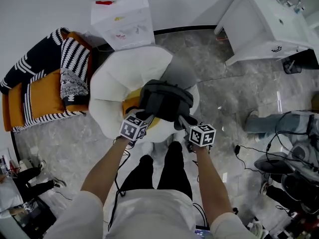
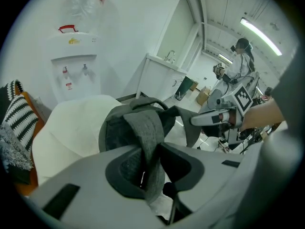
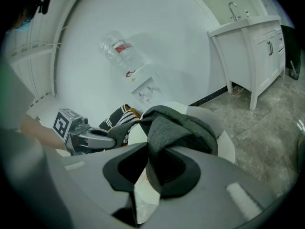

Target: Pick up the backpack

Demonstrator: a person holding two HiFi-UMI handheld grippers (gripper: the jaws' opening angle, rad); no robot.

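A dark grey backpack (image 1: 166,100) hangs above the white beanbag chair (image 1: 119,91), held up by its two shoulder straps. My left gripper (image 1: 144,119) is shut on the left strap (image 2: 150,142), which runs down between its jaws from the bag's body (image 2: 128,123). On the other side my right gripper (image 1: 185,121) is shut on the right strap (image 3: 159,132), with the bag's bulk (image 3: 190,123) just beyond its jaws. Each gripper shows in the other's view: the right gripper (image 2: 212,118) and the left gripper (image 3: 97,138).
An orange armchair with a black-and-white throw (image 1: 45,83) stands left of the beanbag. A water dispenser (image 1: 122,19) is behind against the wall. A white sink cabinet (image 1: 269,21) stands at the upper right. Cables, shoes and another person's legs (image 1: 279,126) lie on the marble floor at right.
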